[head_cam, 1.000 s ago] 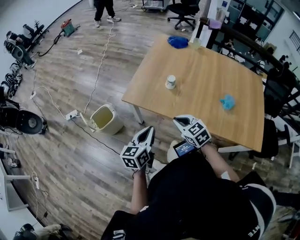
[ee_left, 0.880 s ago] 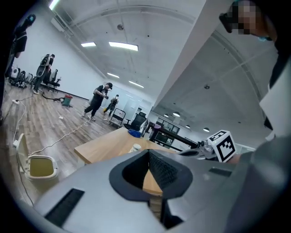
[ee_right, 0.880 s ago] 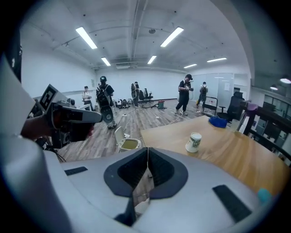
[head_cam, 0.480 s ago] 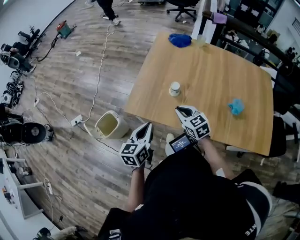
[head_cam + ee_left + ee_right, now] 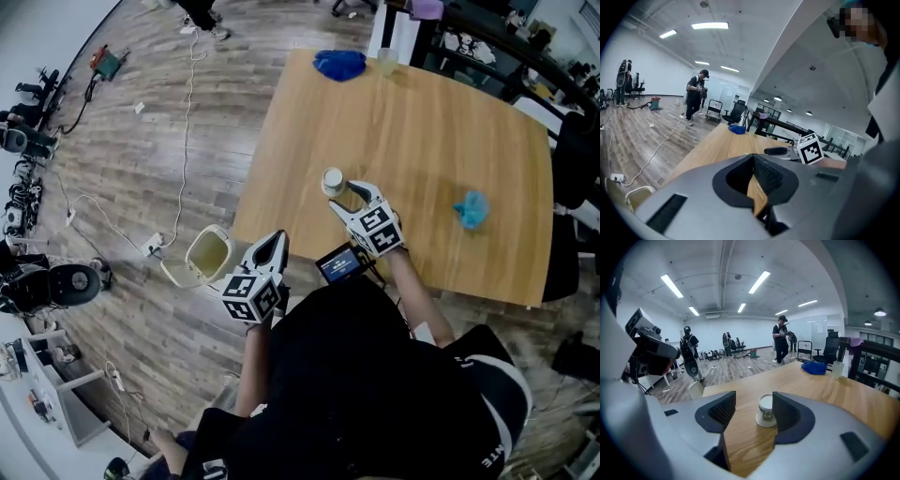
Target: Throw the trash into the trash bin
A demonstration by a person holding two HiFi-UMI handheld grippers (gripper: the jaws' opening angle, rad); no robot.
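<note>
Approach to the first piece of trash. The paper cup (image 5: pixel 333 180) stands near the table's (image 5: pixel 422 141) near-left corner and seems to widen toward the tabletop. Your right gripper (image 5: pixel 354 192) is low over the wood just beside the cup, and its fingers (image 5: pixel 787 411) are opening. In the right gripper view the cup sits in the gap, crowding the right-hand finger, with neither pad touching it. Your left gripper (image 5: pixel 267 251) hangs off the table edge above the floor, its fingers (image 5: pixel 771 176) brought together on nothing. The trash bin (image 5: pixel 208 255) waits open-topped on the floor just left of the table, near a white cable. To take the cup well, let the fingers spread fully before you advance. Shift the gripper slightly so the cup is centred between the pads rather than against one of them, since a glancing touch is likely to tip or push such a light cup. Close around its middle with modest force, because the thin wall will probably crumple. Lift it straight off the table before you swing toward the bin. A crumpled light-blue piece (image 5: pixel 472 208) further right and a dark-blue bundle (image 5: pixel 339 64) at the far edge are also on the table.
</note>
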